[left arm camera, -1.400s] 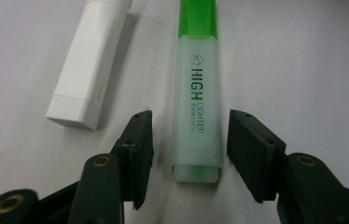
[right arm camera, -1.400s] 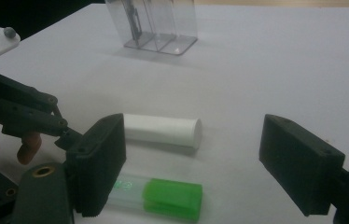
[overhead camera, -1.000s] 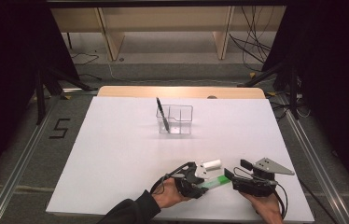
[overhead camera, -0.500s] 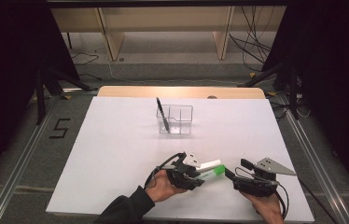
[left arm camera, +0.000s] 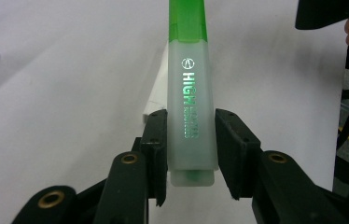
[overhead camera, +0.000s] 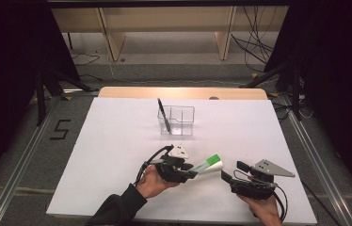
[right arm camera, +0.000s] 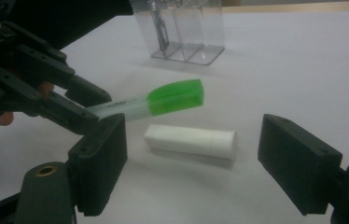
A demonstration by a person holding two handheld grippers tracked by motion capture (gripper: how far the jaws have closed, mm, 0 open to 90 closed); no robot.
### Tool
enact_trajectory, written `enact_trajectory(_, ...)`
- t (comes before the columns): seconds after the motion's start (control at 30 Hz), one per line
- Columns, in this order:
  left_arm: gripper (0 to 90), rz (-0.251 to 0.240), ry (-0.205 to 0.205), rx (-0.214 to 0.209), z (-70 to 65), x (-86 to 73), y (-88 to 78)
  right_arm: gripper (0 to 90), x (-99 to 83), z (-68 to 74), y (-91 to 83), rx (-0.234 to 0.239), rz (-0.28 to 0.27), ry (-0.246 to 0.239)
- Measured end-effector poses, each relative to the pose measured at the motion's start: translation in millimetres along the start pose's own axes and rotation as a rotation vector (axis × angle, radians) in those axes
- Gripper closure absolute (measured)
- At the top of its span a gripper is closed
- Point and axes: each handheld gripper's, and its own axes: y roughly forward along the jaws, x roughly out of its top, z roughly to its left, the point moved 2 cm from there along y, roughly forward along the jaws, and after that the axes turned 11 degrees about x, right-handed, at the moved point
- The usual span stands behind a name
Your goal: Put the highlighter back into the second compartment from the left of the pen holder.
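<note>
between the left tool's (left arm camera: 187,154) clamped jaws sits the green highlighter (left arm camera: 189,88), cap outward.

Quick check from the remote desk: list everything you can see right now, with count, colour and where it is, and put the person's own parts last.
Highlighter: one, frosted body with green cap, lifted off the table, clamped between the left gripper's jaws.
White block: one, white, lying flat on the table under the highlighter's cap, in front of the right gripper.
Clear organiser: one, transparent, compartments, far centre of the table.
Black pen: one, black, standing tilted in the organiser's left compartment.
Table: one, white top.
Left gripper: one, black, near centre, shut on the highlighter.
Right gripper: one, black with grey plate, near right, jaws open, nothing between them.
Hands: two, on the grippers, left, right.
</note>
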Motion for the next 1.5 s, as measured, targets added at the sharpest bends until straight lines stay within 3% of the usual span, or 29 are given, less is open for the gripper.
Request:
enact_trajectory(0.5, 65.8, -0.060, -0.035, 0.062, 15.4, -8.8, -14.9, 26.2, 5.2, 13.2, 22.3, 0.066, 0.015, 0.057)
enact_trajectory(0.83, 65.8, -0.087, -0.048, 0.075, 20.5, -19.4, -22.7, 29.7, 13.5, 21.9, 44.8, 0.153, -0.005, 0.160)
enact_trajectory(1.23, 65.8, -0.129, -0.089, 0.094, 31.2, -34.7, -37.6, 35.5, 20.8, 33.8, 81.5, 0.221, -0.004, 0.249)
enact_trajectory(1.5, 65.8, -0.149, -0.101, 0.110, 31.7, -38.4, -44.3, 40.2, 25.6, 37.7, 96.6, 0.257, -0.038, 0.327)
